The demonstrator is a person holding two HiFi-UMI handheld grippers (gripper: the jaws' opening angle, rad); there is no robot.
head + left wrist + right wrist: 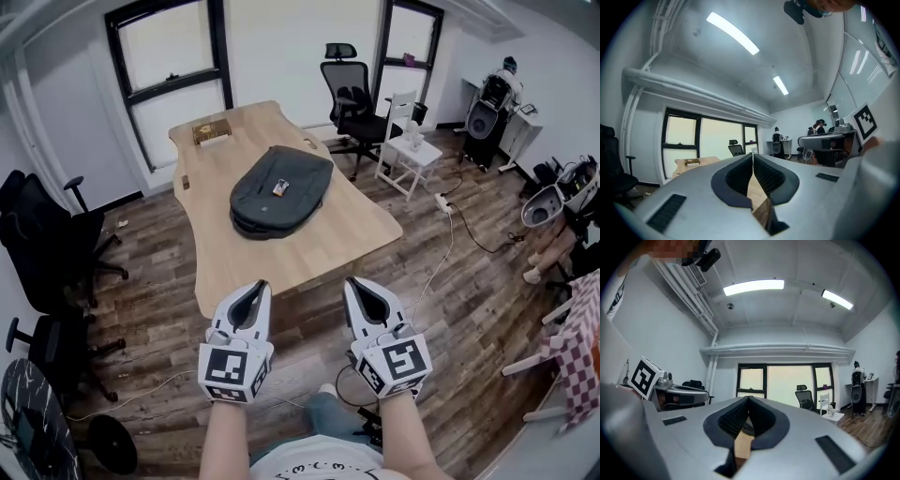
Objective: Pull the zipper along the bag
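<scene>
Nearest, at the bottom centre of the head view, a person's arms hold the left gripper (pixel 252 287) and right gripper (pixel 360 285) side by side and level. Each pair of jaws is pressed together on nothing. Beyond them, mid-frame, a light wooden table (pixel 314 246) carries a dark grey fabric backpack (pixel 281 192), lying flat and well apart from both tools. Farther off, upper centre, stands a black office chair (pixel 349 92). The zipper pull appears not yet begun: reaching, gripping and pulling all remain.

Left claw (pixel 259 285), right claw (pixel 353 282): grey shells, black pads (pixel 738 176), square-marker cubes (pixel 234 370); white printed T-shirt (pixel 319 466).
</scene>
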